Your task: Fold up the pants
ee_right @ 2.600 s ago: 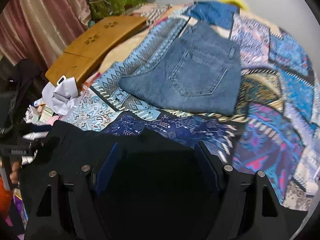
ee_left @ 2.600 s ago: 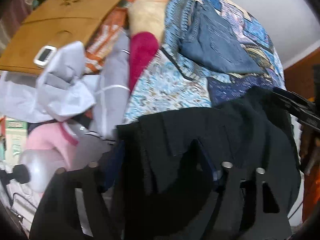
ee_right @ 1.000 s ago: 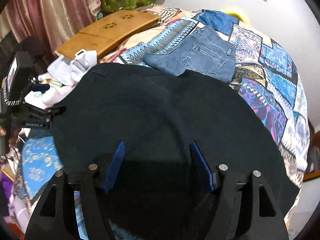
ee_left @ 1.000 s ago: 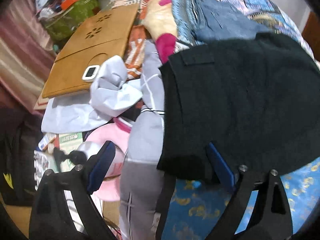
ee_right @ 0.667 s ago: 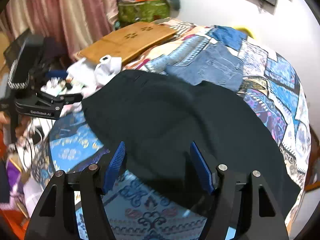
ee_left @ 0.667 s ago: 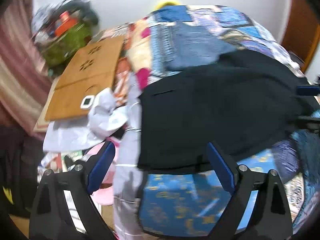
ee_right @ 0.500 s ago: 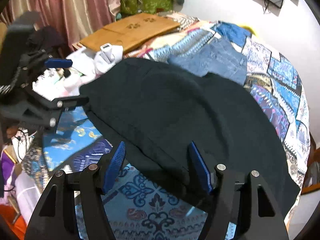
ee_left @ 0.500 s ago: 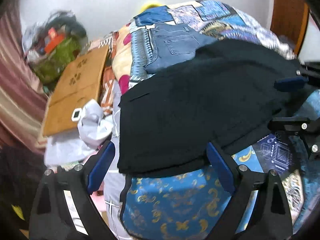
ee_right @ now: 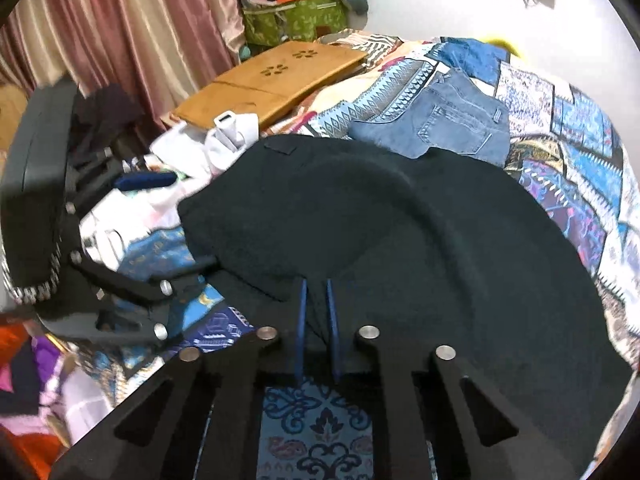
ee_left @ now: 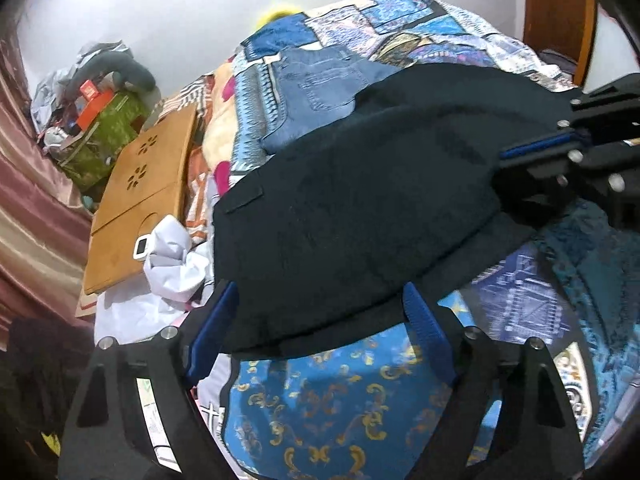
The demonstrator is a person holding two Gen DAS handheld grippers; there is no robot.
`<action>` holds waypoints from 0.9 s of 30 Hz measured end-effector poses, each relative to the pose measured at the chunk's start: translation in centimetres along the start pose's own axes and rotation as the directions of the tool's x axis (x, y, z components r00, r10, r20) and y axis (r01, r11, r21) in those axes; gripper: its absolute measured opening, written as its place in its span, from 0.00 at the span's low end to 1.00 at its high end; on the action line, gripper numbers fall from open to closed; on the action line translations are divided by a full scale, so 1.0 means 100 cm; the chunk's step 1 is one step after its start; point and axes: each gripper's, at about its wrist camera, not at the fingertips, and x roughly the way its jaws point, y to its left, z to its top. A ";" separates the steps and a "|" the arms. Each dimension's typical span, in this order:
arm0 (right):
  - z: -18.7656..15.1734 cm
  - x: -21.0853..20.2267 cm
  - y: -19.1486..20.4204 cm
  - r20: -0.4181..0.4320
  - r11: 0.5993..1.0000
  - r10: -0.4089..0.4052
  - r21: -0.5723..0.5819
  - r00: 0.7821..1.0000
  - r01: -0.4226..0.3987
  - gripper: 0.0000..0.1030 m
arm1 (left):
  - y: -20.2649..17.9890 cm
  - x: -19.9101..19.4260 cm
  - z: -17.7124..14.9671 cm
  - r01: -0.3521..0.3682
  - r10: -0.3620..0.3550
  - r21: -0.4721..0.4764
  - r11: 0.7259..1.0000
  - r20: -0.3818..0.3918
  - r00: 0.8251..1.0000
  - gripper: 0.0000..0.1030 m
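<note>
Black pants lie half-folded on the bed. Left tongs are spread wide over the near hem, their jaws just narrowing, not yet pinching. Right tongs have just clamped a fold edge. Next: left grabs, both lift over.

Both wrist views angled steeply down, close over black pants, shared

Home bedroom: bed under patchwork quilt, pink curtains, clothes heaps, wooden lap desk.
</note>
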 end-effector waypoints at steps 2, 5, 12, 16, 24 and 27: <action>0.001 -0.003 0.002 0.006 1.000 0.009 0.000 1.000 -0.009 0.05 | -0.004 0.000 0.001 -0.014 0.014 0.010 1.000 0.012 1.000 0.82; -0.001 -0.008 0.006 0.014 1.000 0.030 -0.002 0.999 -0.030 0.04 | -0.006 0.006 0.006 -0.025 0.025 0.010 1.000 0.021 0.999 0.69; 0.002 -0.022 0.020 0.041 0.998 0.016 -0.069 0.999 -0.013 0.01 | -0.003 0.006 0.011 0.082 -0.081 -0.049 0.995 0.015 0.997 0.08; 0.006 -0.022 0.023 0.057 0.989 -0.069 -0.123 0.996 0.075 0.33 | 0.012 -0.009 0.014 0.134 -0.129 -0.110 0.985 0.051 0.990 0.07; 0.006 0.010 0.023 0.007 0.980 -0.119 -0.161 0.993 0.118 0.38 | 0.013 -0.016 0.002 0.157 -0.152 -0.116 0.981 0.046 0.987 0.06; 0.005 0.022 0.015 -0.046 0.992 -0.064 -0.110 0.997 0.059 0.10 | 0.014 -0.005 -0.008 0.152 -0.153 -0.144 0.978 0.005 0.988 0.01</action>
